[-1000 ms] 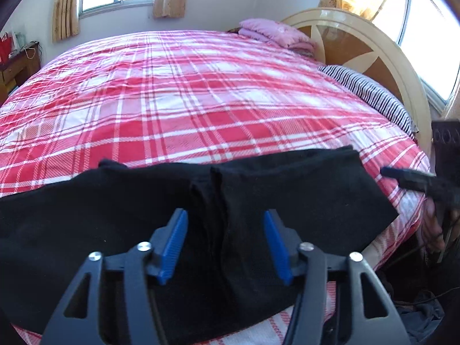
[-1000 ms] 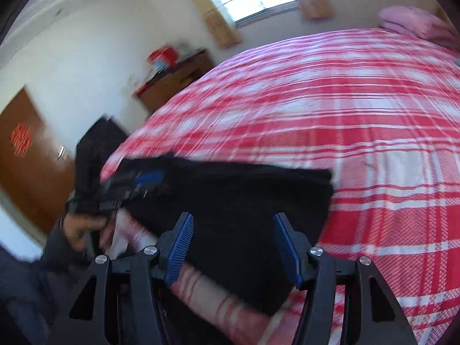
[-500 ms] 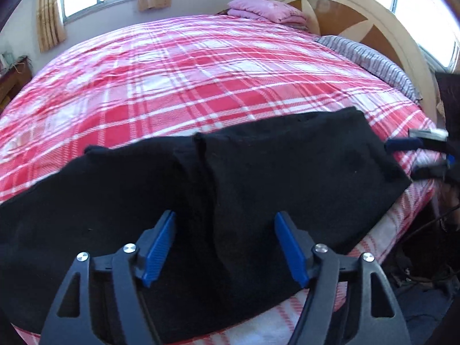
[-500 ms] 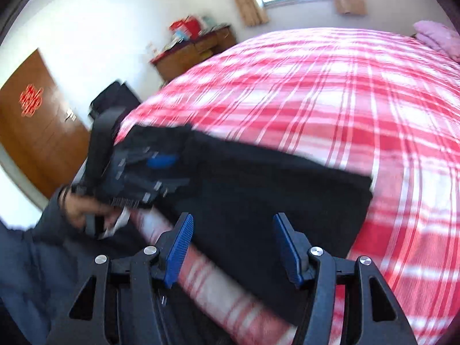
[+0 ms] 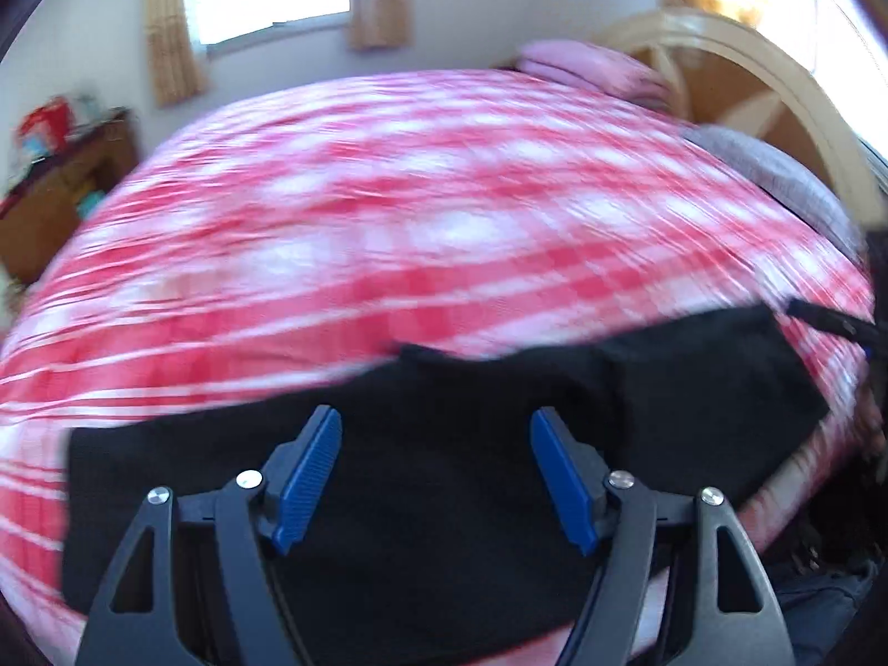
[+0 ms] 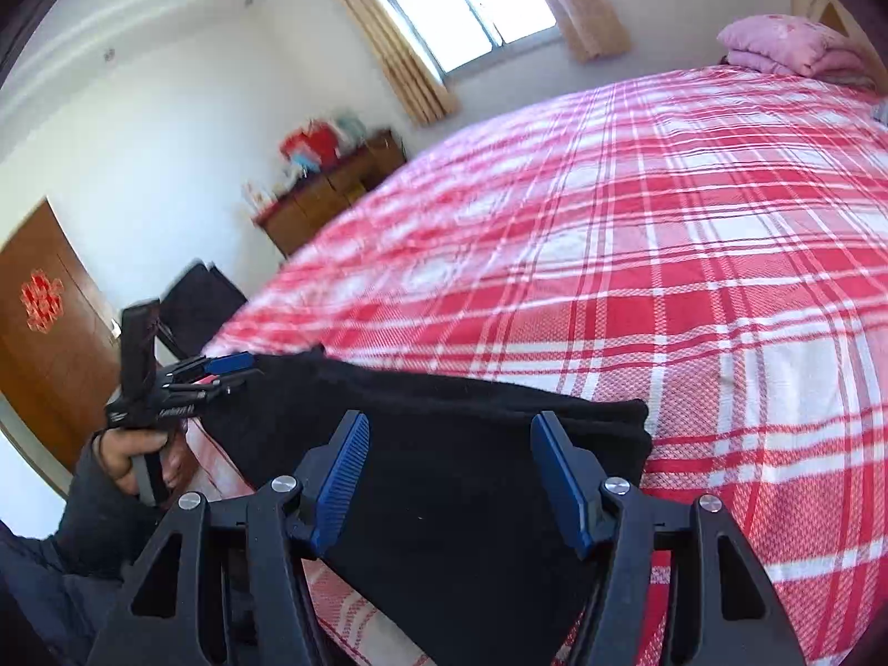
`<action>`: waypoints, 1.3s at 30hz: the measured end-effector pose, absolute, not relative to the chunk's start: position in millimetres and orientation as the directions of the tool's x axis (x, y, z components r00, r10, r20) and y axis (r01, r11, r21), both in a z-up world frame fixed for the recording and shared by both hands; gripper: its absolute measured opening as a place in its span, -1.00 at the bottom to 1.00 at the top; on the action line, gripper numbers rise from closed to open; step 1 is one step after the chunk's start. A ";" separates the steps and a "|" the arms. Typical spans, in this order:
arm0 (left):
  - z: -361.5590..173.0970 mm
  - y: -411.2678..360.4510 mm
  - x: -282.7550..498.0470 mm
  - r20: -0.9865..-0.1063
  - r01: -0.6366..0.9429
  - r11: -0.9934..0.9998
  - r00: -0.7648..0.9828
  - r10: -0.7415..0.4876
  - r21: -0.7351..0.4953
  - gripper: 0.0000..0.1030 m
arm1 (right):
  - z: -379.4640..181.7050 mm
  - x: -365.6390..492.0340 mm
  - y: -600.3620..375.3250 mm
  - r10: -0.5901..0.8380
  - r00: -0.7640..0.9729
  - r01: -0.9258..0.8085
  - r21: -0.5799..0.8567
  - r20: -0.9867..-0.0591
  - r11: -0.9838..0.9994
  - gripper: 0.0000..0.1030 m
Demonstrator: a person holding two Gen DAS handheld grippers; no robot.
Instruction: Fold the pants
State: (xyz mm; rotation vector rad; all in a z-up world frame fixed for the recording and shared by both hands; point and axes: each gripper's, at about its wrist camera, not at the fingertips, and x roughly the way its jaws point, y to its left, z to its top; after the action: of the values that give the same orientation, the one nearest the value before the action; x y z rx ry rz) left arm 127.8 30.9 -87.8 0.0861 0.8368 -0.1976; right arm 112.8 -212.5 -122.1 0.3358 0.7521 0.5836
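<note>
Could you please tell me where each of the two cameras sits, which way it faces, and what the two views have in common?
Left wrist: on the left gripper, looking down its open blue pads over the black pants across the plaid bed towards the headboard; the right gripper shows at the right edge.
Right wrist: on the right gripper, also open, facing the pants, a dresser and door; the left gripper and its hand show at left.
Shared: pants, bed, window, pink bedding.

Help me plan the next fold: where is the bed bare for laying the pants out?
The red plaid bedspread is free from the black pants to the pink bedding at the headboard. Only the near edge is crowded: pants and both grippers.
</note>
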 end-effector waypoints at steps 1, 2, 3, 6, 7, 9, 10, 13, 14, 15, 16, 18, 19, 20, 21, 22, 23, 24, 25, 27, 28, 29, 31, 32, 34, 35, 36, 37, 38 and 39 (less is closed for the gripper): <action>-83.6 49.0 126.8 -0.739 0.172 0.985 0.666 -0.103 0.018 0.44 | -123.9 111.4 -213.9 0.609 0.589 -0.367 0.495 -0.531 0.788 0.23; -81.0 68.9 124.6 -0.736 0.133 0.990 0.675 -0.051 0.054 0.47 | -126.5 110.3 -213.9 0.605 0.594 -0.360 0.498 -0.530 0.789 0.23; -80.8 86.5 121.4 -0.733 0.095 0.992 0.680 -0.001 0.087 0.49 | -126.1 109.1 -213.2 0.600 0.597 -0.355 0.495 -0.533 0.793 0.23; -87.8 146.1 110.1 -0.728 -0.021 0.990 0.675 0.118 0.141 0.49 | -127.6 108.5 -212.5 0.588 0.606 -0.343 0.491 -0.535 0.801 0.23; -92.1 162.9 107.9 -0.731 -0.051 0.989 0.668 0.135 0.137 0.50 | -126.6 107.9 -212.7 0.590 0.612 -0.341 0.498 -0.526 0.797 0.23; -103.0 199.8 102.4 -0.742 -0.112 0.988 0.653 0.152 0.104 0.50 | -125.9 107.5 -213.1 0.594 0.619 -0.343 0.504 -0.514 0.793 0.23; -108.2 211.0 102.2 -0.748 -0.131 0.988 0.647 0.149 0.083 0.50 | -125.7 106.5 -212.7 0.595 0.621 -0.344 0.505 -0.510 0.792 0.23; -123.9 237.5 104.2 -0.762 -0.174 0.985 0.638 0.110 -0.003 0.50 | -128.4 104.5 -209.2 0.591 0.614 -0.339 0.501 -0.524 0.796 0.23; -128.8 241.0 105.4 -0.763 -0.175 0.984 0.640 0.091 -0.030 0.50 | -129.8 104.2 -208.2 0.590 0.611 -0.337 0.502 -0.527 0.797 0.23; -134.0 241.1 108.0 -0.769 -0.174 0.983 0.636 0.067 -0.059 0.49 | -131.4 104.1 -206.8 0.590 0.607 -0.334 0.503 -0.533 0.797 0.23; -138.5 241.5 109.7 -0.774 -0.162 0.983 0.633 0.033 -0.091 0.49 | -132.9 104.0 -205.7 0.590 0.603 -0.333 0.502 -0.537 0.798 0.23; -146.4 240.3 112.0 -0.776 -0.143 0.981 0.631 -0.010 -0.129 0.49 | -134.1 103.2 -203.6 0.591 0.601 -0.337 0.500 -0.538 0.798 0.23; -148.2 240.3 113.1 -0.772 -0.145 0.982 0.636 0.000 -0.120 0.49 | -134.7 102.7 -202.3 0.591 0.600 -0.339 0.498 -0.539 0.798 0.23; -148.9 239.6 113.3 -0.767 -0.143 0.984 0.641 0.009 -0.108 0.49 | -135.1 102.2 -201.1 0.591 0.599 -0.342 0.495 -0.540 0.799 0.23; -148.6 238.9 113.2 -0.767 -0.138 0.986 0.641 0.017 -0.094 0.49 | -135.4 101.9 -200.0 0.590 0.599 -0.344 0.491 -0.542 0.800 0.24; -148.5 240.0 114.6 -0.768 -0.138 0.987 0.640 0.021 -0.088 0.49 | -136.0 101.3 -198.5 0.589 0.597 -0.348 0.486 -0.545 0.802 0.23; -148.3 240.1 115.0 -0.768 -0.139 0.987 0.640 0.023 -0.087 0.49 | -136.1 100.7 -197.2 0.588 0.597 -0.352 0.481 -0.546 0.803 0.24; -148.8 243.4 116.3 -0.769 -0.136 0.987 0.639 0.020 -0.087 0.49 | -136.4 100.4 -196.3 0.587 0.596 -0.354 0.477 -0.547 0.804 0.24; -150.0 243.3 116.8 -0.773 -0.129 0.988 0.634 0.021 -0.079 0.49 | -136.6 99.8 -195.3 0.588 0.595 -0.358 0.475 -0.548 0.804 0.24; -152.7 242.1 119.6 -0.782 -0.110 0.993 0.622 0.030 -0.050 0.49 | -137.0 98.9 -193.5 0.591 0.591 -0.363 0.473 -0.549 0.803 0.24; -153.1 242.3 119.6 -0.784 -0.107 0.993 0.620 0.029 -0.048 0.48 | -137.5 98.8 -192.1 0.591 0.588 -0.365 0.471 -0.552 0.803 0.24; -152.7 243.4 118.7 -0.785 -0.107 0.993 0.619 0.025 -0.053 0.42 | -138.0 98.7 -190.8 0.591 0.587 -0.367 0.468 -0.554 0.804 0.24; -150.0 243.8 116.5 -0.786 -0.092 0.992 0.618 -0.012 -0.088 0.03 | -138.4 97.8 -188.3 0.587 0.586 -0.371 0.458 -0.558 0.807 0.24; -147.3 242.4 115.2 -0.788 -0.088 0.992 0.616 -0.017 -0.090 -0.09 | -138.3 97.2 -187.3 0.586 0.587 -0.375 0.454 -0.559 0.809 0.24; -142.0 239.1 113.4 -0.787 -0.080 0.992 0.616 -0.028 -0.098 -0.34 | -139.0 97.0 -185.8 0.584 0.587 -0.378 0.447 -0.561 0.810 0.24; -140.7 236.6 113.3 -0.790 -0.070 0.994 0.612 -0.026 -0.087 -0.41 | -139.4 97.3 -185.6 0.584 0.586 -0.380 0.447 -0.562 0.810 0.24; -140.9 235.7 113.5 -0.792 -0.070 0.994 0.610 -0.019 -0.078 -0.42 | -139.6 97.4 -185.2 0.584 0.585 -0.380 0.446 -0.563 0.810 0.24; -141.0 237.1 113.1 -0.791 -0.074 0.994 0.611 -0.022 -0.085 -0.49 | -139.7 97.3 -185.1 0.583 0.586 -0.381 0.444 -0.563 0.811 0.24; -140.8 239.3 112.6 -0.788 -0.076 0.992 0.614 -0.036 -0.104 -0.57 | -139.5 97.1 -185.3 0.582 0.588 -0.381 0.442 -0.562 0.812 0.24; -139.7 243.8 112.1 -0.784 -0.080 0.987 0.618 -0.061 -0.140 -0.57 | -139.1 97.0 -185.7 0.580 0.591 -0.380 0.441 -0.560 0.813 0.24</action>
State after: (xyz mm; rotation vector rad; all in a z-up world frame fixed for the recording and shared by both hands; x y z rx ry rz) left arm 112.1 243.8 -139.7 -0.1677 0.9054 0.0109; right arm 97.0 -185.7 -139.1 0.2888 0.7518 0.5679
